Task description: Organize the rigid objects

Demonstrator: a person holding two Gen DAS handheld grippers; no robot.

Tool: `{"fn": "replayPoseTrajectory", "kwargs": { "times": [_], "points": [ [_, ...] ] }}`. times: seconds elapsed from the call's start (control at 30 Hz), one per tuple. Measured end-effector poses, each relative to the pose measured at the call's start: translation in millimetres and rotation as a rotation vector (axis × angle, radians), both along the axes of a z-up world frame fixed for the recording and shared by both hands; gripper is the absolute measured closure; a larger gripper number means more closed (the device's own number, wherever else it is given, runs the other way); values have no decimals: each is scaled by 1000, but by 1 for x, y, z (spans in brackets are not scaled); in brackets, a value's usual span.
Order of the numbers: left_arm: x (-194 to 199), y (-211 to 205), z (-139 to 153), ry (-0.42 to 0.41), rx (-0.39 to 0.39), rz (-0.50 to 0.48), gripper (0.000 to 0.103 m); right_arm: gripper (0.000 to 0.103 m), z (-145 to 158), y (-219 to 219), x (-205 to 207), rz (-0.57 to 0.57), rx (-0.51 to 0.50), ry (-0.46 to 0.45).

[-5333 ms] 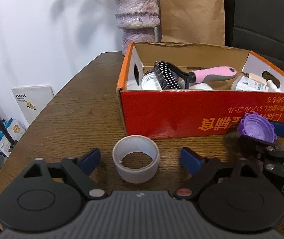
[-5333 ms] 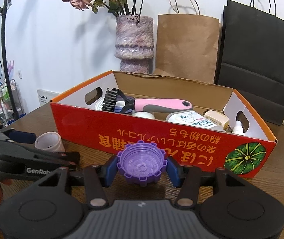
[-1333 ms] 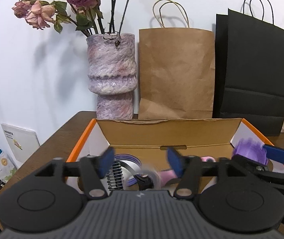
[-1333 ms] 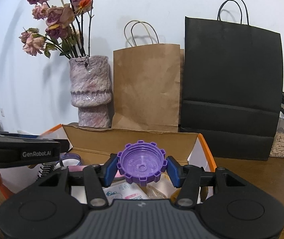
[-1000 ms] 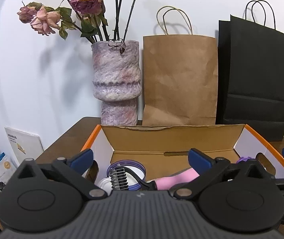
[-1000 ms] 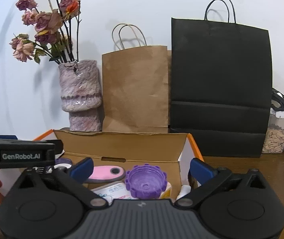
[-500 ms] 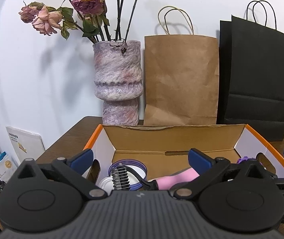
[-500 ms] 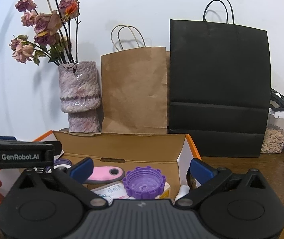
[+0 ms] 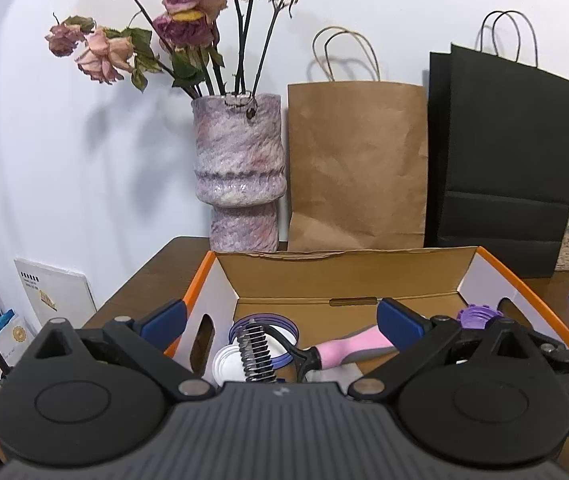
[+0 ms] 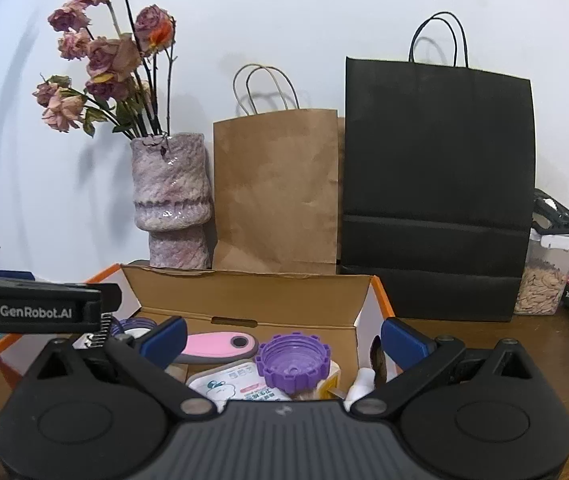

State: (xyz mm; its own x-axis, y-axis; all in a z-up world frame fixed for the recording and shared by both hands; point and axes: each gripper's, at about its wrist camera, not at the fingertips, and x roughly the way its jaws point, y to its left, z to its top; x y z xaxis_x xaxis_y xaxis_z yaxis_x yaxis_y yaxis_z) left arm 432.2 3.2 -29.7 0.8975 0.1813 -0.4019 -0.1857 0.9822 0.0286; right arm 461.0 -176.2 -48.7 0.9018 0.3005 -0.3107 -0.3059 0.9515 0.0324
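Purple cap (image 10: 293,361) in box (image 10: 244,292), vase (image 10: 170,200) behind

Left tongs (image 9: 280,320) (spread wide) hang above the box (image 9: 348,276).

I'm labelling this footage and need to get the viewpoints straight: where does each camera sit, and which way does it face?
Left wrist view: on the left gripper, above the box's left end, facing the vase; its open jaws show, with the right gripper at the right edge.
Right wrist view: on the right gripper, above the box's right end, facing the black bag; its open jaws show, with the left gripper at left.
Shared: purple cap, pink-handled brush, brown bag.
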Motion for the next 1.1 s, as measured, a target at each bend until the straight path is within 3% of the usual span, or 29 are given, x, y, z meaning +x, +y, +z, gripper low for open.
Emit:
{"fn": "replayPoseTrajectory", "kwargs": {
  "times": [0.63, 1.1],
  "points": [
    [-97, -8, 28, -21, -4, -11, 0, 0, 33, -18, -95, 2, 8, 0],
    [-202, -13, 41, -3, 5, -42, 0, 0, 41, -39, -205, -6, 17, 2]
  ]
}}
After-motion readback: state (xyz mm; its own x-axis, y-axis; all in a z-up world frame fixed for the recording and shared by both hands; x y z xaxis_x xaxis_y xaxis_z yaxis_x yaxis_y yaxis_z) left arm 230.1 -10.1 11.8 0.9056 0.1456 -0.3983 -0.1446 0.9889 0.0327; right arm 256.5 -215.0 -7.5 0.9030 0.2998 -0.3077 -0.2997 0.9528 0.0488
